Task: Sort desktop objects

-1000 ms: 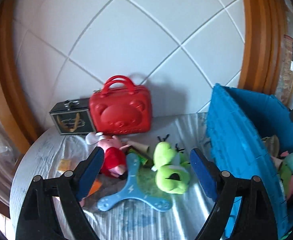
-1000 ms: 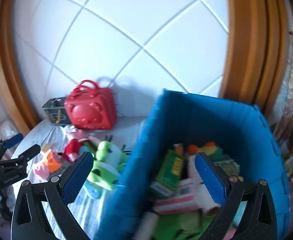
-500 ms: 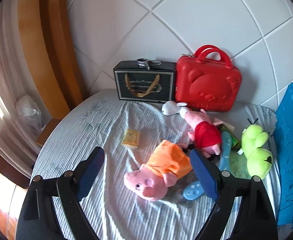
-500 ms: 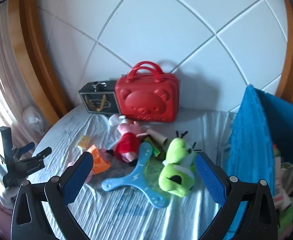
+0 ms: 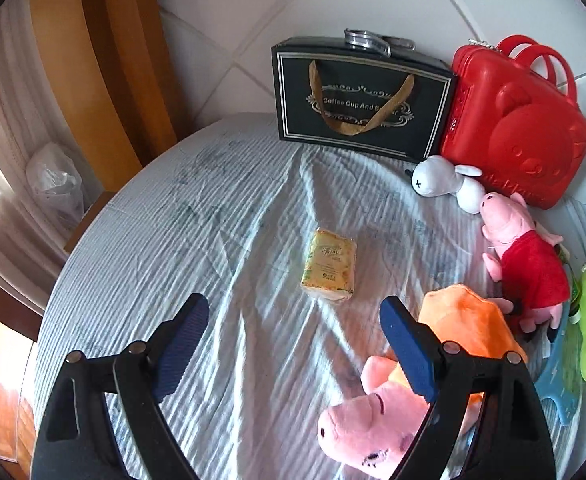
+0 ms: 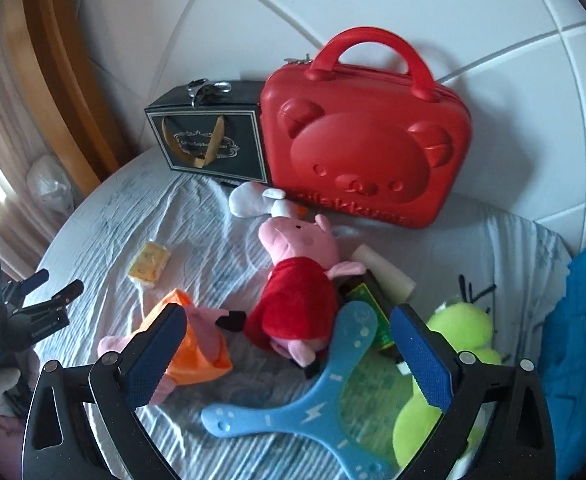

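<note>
My left gripper [image 5: 293,320] hangs open and empty over the striped cloth, just short of a small yellow packet [image 5: 329,266]. A pink pig plush in an orange dress [image 5: 465,328] lies by its right finger. My right gripper [image 6: 287,320] is open and empty too, above a pig plush in a red dress [image 6: 297,304] and a blue boomerang [image 6: 313,412]. The orange-dress pig [image 6: 197,344] is behind its left finger and a green plush [image 6: 465,332] behind its right one. In the right wrist view the left gripper [image 6: 61,280] shows at the far left.
A black gift box [image 5: 357,100] and a red bear case [image 6: 365,144] stand against the tiled wall, with a small white plush [image 5: 441,180] in front. A blue bin [image 6: 585,340] rises at the right edge. A white roll [image 6: 385,272] and a green carton [image 6: 369,300] lie beside the red-dress pig.
Both grippers swung left, away from the blue bin, and came down closer to the toys on the cloth. The yellow packet came into the left view. Both stayed open.
</note>
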`<state>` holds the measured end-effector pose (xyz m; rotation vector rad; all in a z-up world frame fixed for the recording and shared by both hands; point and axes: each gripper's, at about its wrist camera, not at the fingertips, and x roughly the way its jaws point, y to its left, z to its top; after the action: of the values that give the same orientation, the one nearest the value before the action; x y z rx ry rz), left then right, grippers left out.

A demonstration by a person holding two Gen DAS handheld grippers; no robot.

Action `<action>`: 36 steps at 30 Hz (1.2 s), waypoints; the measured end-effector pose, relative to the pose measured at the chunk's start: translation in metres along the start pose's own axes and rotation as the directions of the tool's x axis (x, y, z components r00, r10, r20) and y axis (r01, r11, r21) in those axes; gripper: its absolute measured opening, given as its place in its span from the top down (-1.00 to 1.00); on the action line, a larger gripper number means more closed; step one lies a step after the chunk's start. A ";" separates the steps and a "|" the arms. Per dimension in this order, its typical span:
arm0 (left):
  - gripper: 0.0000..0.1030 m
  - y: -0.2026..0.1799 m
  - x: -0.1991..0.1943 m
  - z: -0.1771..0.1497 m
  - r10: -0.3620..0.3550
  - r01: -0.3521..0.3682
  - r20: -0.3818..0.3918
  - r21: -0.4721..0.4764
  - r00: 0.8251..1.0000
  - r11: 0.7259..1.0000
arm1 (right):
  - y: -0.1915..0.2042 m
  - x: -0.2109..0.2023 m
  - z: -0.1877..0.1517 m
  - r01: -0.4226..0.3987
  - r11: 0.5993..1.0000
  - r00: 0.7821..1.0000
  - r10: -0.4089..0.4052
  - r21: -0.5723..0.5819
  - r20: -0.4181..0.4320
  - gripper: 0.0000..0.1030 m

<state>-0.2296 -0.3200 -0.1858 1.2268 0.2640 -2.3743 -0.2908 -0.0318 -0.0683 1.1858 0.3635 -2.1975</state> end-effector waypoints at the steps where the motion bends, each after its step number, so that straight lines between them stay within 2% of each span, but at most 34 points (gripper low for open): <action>1: -0.71 -0.001 0.014 0.001 -0.006 0.006 -0.014 0.001 1.000 1.000 | 0.006 0.017 0.008 -0.001 1.000 1.000 0.001 -0.016 -0.007 -1.00; 7: -0.71 -0.012 0.081 0.007 -0.021 0.023 -0.072 0.026 0.997 0.999 | 0.032 0.103 0.043 -0.010 0.997 0.999 0.006 -0.078 -0.052 -1.00; 11: -0.68 -0.016 0.114 0.012 -0.031 0.035 -0.088 0.036 0.996 0.999 | 0.044 0.149 0.058 0.006 0.994 0.999 -0.011 -0.112 -0.045 -1.00; 13: -0.33 -0.020 0.130 0.012 -0.030 0.037 -0.110 0.059 0.993 0.998 | 0.043 0.165 0.063 0.033 0.992 0.999 -0.037 -0.120 -0.033 -1.00; 14: -0.06 -0.019 0.139 0.013 -0.024 0.033 -0.126 0.068 0.992 0.997 | 0.042 0.175 0.065 0.047 0.991 0.998 -0.052 -0.124 -0.032 -1.00; 17: 0.22 -0.013 0.147 0.019 -0.084 0.088 -0.114 0.026 0.990 0.996 | 0.036 0.200 0.071 0.076 0.988 0.996 -0.082 -0.133 -0.045 -1.00; 22: 0.29 -0.005 0.162 0.038 -0.087 0.085 -0.088 -0.029 0.992 0.996 | 0.037 0.233 0.074 0.112 0.978 0.990 -0.126 -0.175 -0.071 -0.98; 24: 0.32 -0.006 0.167 0.046 -0.086 0.083 -0.085 -0.033 0.993 0.996 | 0.041 0.241 0.077 0.116 0.972 0.988 -0.134 -0.202 -0.074 -0.84; 27: 0.33 -0.010 0.172 0.054 -0.077 0.076 -0.083 -0.023 0.994 0.997 | 0.045 0.256 0.081 0.142 0.964 0.982 -0.166 -0.223 -0.093 -0.83; 30: 0.34 -0.013 0.174 0.059 -0.075 0.074 -0.086 -0.014 0.993 0.997 | 0.040 0.279 0.084 0.140 0.970 0.969 -0.175 -0.201 -0.174 -0.84; 31: 0.36 -0.014 0.175 0.061 -0.076 0.075 -0.089 -0.011 0.993 0.997 | 0.040 0.284 0.084 0.166 0.965 0.961 -0.204 -0.204 -0.188 -0.80; 32: 0.41 -0.016 0.175 0.062 -0.078 0.077 -0.092 -0.008 0.993 0.997 | 0.040 0.286 0.085 0.185 0.960 0.956 -0.225 -0.208 -0.188 -0.50; 33: 0.48 -0.018 0.175 0.062 -0.074 0.074 -0.094 -0.004 0.993 0.997 | 0.040 0.284 0.085 0.229 0.949 0.950 -0.267 -0.217 -0.165 -0.30; 34: 0.53 -0.019 0.172 0.063 -0.071 0.071 -0.092 0.000 0.993 0.997 | 0.038 0.281 0.086 0.260 0.941 0.945 -0.294 -0.217 -0.143 0.12; 36: 0.65 -0.021 0.167 0.064 -0.079 0.080 -0.085 0.005 0.993 0.997 | 0.032 0.273 0.084 0.206 0.961 0.961 -0.234 -0.182 -0.147 0.15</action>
<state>-0.3695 -0.3757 -0.2849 1.3467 0.3366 -2.3952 -0.4397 -0.2033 -0.2454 1.2932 0.7679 -2.2072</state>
